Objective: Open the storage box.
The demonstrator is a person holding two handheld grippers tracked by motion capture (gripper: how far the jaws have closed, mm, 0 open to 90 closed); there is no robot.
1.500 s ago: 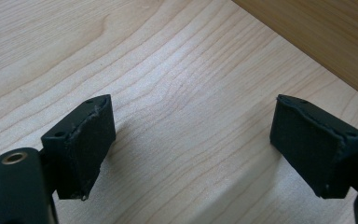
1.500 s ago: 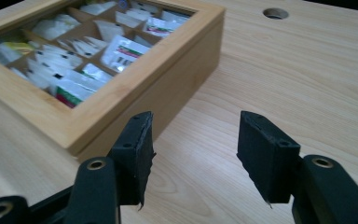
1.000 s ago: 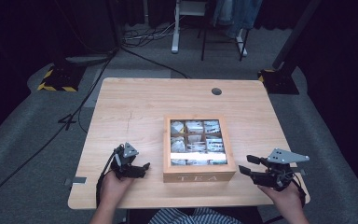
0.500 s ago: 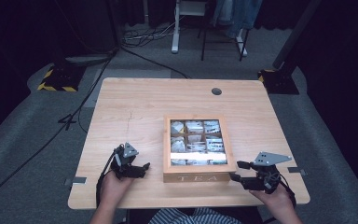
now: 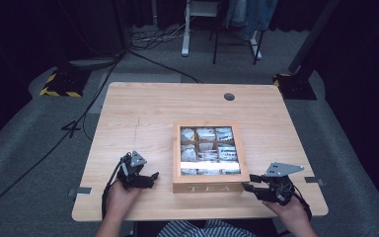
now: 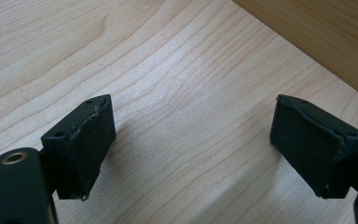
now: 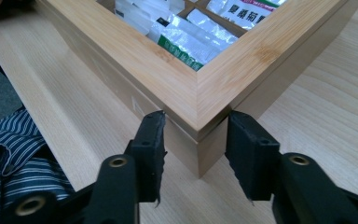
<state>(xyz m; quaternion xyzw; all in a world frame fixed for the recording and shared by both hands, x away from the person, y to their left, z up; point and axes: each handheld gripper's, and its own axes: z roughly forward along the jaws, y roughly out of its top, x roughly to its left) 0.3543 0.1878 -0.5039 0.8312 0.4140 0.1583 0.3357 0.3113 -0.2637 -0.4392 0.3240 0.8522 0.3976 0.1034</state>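
Note:
A wooden tea box [image 5: 210, 188] marked TEA stands at the table's front middle. Under its glass lid, several compartments hold tea bags [image 5: 206, 149]. My right gripper [image 5: 249, 187] is at the box's front right corner. In the right gripper view its jaws [image 7: 195, 126] have just been closing, and the pads now touch the lid frame [image 7: 168, 74] on both sides of the corner. My left gripper [image 5: 152, 178] rests on the table left of the box. Its jaws [image 6: 191, 140] stand wide open over bare wood.
The light wooden table [image 5: 143, 118] has a round cable hole [image 5: 229, 97] at the back right. A striped garment [image 7: 14, 158] shows beyond the front edge. Dark floor with cables and stand legs [image 5: 185, 29] lies behind the table.
My right gripper moved left and down to the box's front right corner, and its jaws narrowed around it. The left gripper stayed still.

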